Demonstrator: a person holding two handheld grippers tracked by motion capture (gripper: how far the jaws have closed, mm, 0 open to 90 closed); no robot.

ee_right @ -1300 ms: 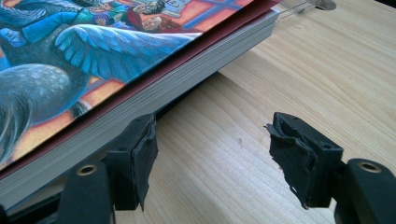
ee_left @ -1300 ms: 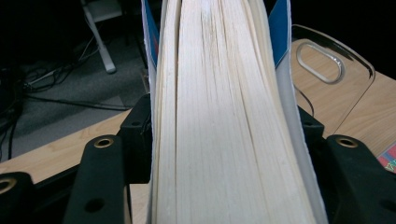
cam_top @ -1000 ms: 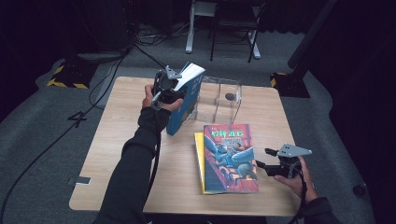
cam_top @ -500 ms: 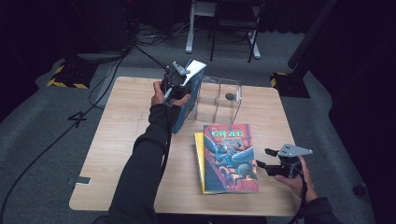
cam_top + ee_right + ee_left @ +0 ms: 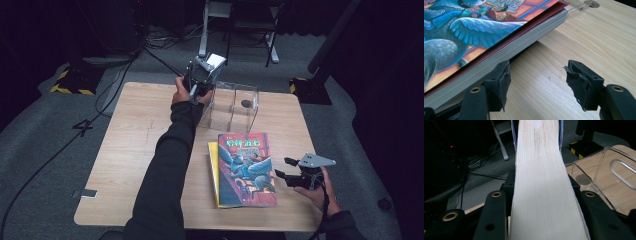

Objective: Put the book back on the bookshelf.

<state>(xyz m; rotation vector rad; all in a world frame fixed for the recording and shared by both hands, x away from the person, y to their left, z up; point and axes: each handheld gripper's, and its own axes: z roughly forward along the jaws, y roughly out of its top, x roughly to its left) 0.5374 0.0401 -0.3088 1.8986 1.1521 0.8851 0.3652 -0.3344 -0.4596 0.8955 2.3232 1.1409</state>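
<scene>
My left gripper (image 5: 200,76) is shut on a book, held upright over the table's far side at the left end of a clear acrylic rack (image 5: 235,102). In the left gripper view the book's white page edge (image 5: 541,182) runs up between the jaws of my left gripper (image 5: 542,195), with the clear rack (image 5: 599,170) to the right. A colourful illustrated book (image 5: 247,167) lies flat on a yellow book (image 5: 212,170). My right gripper (image 5: 282,168) stands open at its right edge. In the right gripper view, my right gripper (image 5: 540,80) has its left pad beside the illustrated book (image 5: 474,37).
The wooden table (image 5: 135,140) has bare room on its left half. A dark round spot (image 5: 246,103) shows inside the rack. Chair legs (image 5: 205,35), cables and yellow-black striped bases (image 5: 62,82) lie on the floor beyond the table's far edge.
My left gripper has carried its book to the right and farther away, up to the rack's left end. The right gripper and the flat books have stayed put.
</scene>
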